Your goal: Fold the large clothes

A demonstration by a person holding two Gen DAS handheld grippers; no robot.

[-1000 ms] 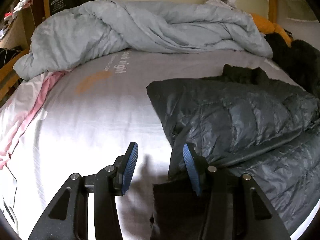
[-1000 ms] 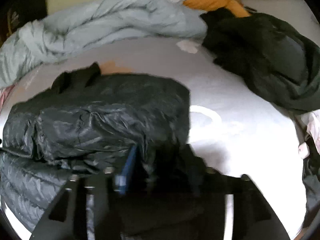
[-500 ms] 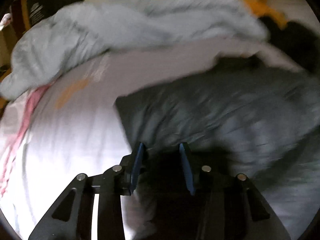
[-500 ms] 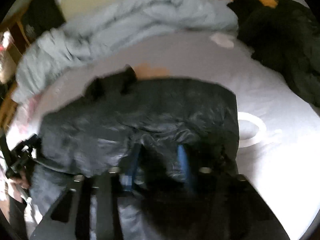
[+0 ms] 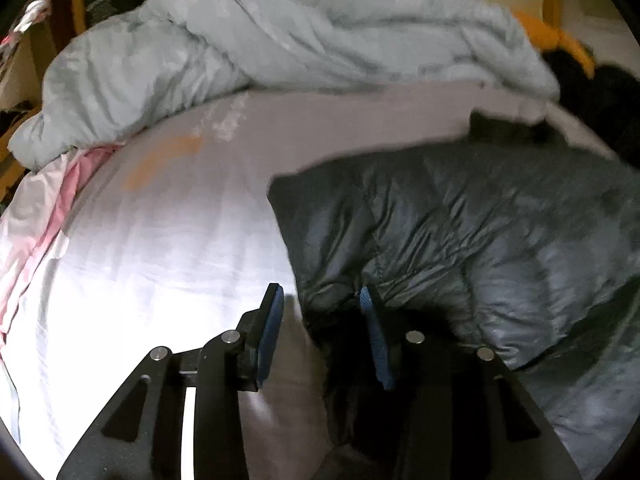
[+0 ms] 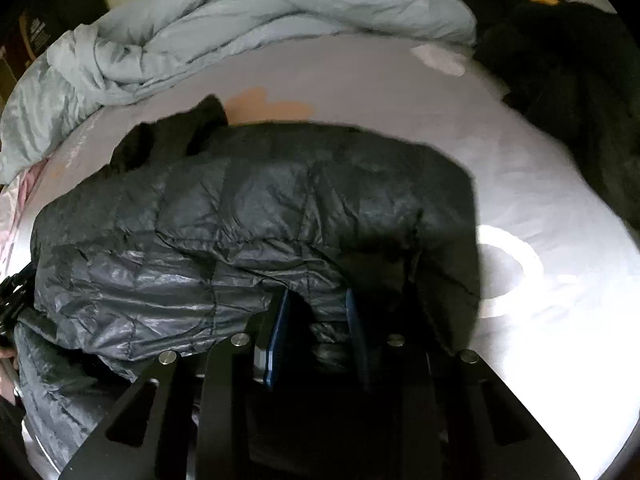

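Dark puffer jacket [image 6: 248,216] is lying part-folded beside the rumpled duvet [image 5: 280,40]. Right gripper [image 6: 316,320] is closing on its hem; left gripper [image 5: 322,332] is standing half-open, straddling the jacket's edge. Final fold outstanding.

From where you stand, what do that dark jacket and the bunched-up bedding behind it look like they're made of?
The dark jacket looks like thin, shiny synthetic shell, probably nylon, over puffy filling: stitched quilt lines and a crinkly sheen. The pale blue duvet looks like matte woven cotton or a blend, with soft rumpled folds and no shine.
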